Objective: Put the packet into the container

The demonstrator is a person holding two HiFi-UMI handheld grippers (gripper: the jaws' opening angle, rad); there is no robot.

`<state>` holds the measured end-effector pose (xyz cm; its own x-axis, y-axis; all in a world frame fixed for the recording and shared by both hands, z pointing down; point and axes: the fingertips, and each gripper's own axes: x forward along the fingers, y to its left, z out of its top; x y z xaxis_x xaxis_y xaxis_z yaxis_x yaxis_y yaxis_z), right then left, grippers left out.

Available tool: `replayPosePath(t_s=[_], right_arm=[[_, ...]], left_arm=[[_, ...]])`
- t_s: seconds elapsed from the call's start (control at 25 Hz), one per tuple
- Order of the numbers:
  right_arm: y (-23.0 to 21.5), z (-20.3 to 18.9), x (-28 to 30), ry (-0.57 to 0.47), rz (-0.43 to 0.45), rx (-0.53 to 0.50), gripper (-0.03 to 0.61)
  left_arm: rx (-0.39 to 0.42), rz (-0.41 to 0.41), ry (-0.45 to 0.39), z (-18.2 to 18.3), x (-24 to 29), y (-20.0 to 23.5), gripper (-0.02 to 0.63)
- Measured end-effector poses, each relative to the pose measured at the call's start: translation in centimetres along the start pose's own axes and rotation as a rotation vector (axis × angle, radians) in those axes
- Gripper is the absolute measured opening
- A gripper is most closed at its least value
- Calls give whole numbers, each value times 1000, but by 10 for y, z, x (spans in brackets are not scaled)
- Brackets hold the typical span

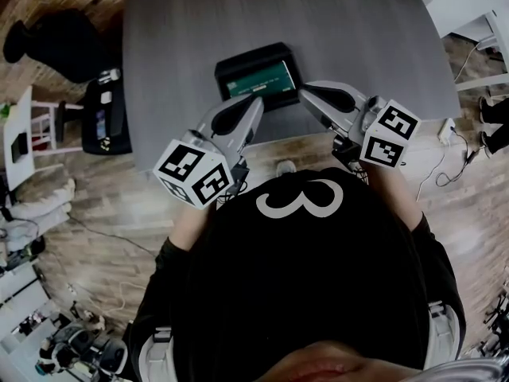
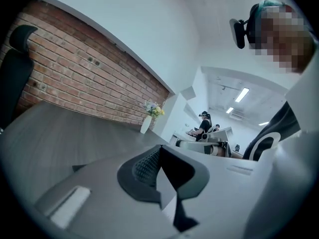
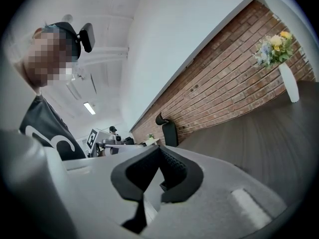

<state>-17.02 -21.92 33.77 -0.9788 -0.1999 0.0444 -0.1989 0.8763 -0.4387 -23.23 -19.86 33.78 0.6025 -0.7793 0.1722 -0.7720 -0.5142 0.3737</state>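
head view: the flat green packet (image 1: 258,79) lies inside the black rectangular plastic container (image 1: 231,64) on the grey table (image 1: 175,38); nothing else shows in it. your left gripper (image 1: 254,102) and right gripper (image 1: 305,92) sit at the container's near rim, each with its fingers (image 2: 144,166) pressed together on nothing. the placing looks complete, so draw both grippers back level and straight without nudging the rim.

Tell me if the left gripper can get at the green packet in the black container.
Probably yes: the left gripper sits at the near rim of the open container, nothing between it and the green packet. Its shut jaws must open first.
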Motion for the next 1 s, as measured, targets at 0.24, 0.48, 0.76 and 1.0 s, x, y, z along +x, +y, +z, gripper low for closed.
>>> replayPosePath(t_s=[0.24, 0.48, 0.76, 1.0], right_arm=[[2, -2, 3, 3, 10, 7, 2], [0, -3, 3, 10, 4, 22, 3], [3, -2, 11, 14, 19, 23, 3], [-2, -2, 15, 16, 14, 29, 2]], left_arm=[[28, 9, -4, 2, 1, -1, 12], [40, 26, 9, -1, -1, 2, 11], [49, 42, -3, 5, -5, 8, 11], [56, 72, 14, 4, -4, 16, 9]])
